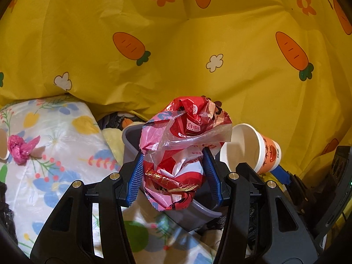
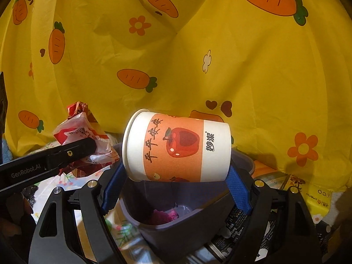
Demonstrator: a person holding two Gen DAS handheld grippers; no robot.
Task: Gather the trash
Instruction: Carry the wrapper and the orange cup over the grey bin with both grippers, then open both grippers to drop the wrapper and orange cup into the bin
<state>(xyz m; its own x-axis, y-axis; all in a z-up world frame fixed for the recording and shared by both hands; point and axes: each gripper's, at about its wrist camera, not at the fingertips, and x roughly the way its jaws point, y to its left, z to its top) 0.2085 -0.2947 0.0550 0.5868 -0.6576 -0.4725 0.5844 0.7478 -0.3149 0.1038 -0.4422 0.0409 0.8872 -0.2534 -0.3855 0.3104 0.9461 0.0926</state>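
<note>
My left gripper [image 1: 173, 154] is shut on a crumpled red-and-white plastic wrapper [image 1: 182, 136], which hangs over the near side of a grey bin [image 1: 129, 138]. The same wrapper [image 2: 81, 129] shows at the left of the right wrist view, clamped by the left gripper's black finger [image 2: 83, 149]. My right gripper [image 2: 176, 169] is shut on an orange-and-white paper cup [image 2: 176, 147], held on its side just above the grey bin [image 2: 176, 231]. The cup's mouth points left, and in the left wrist view the cup [image 1: 242, 147] looks empty. Pink trash [image 2: 162, 215] lies in the bin's bottom.
A yellow carrot-print quilt [image 1: 176, 55] rises right behind the bin. A knotted pink bag [image 1: 21, 149] lies on the floral sheet [image 1: 55, 132] at left, beside another cup's edge [image 1: 3, 147]. Yellow cartons [image 2: 316, 195] lie to the right of the bin.
</note>
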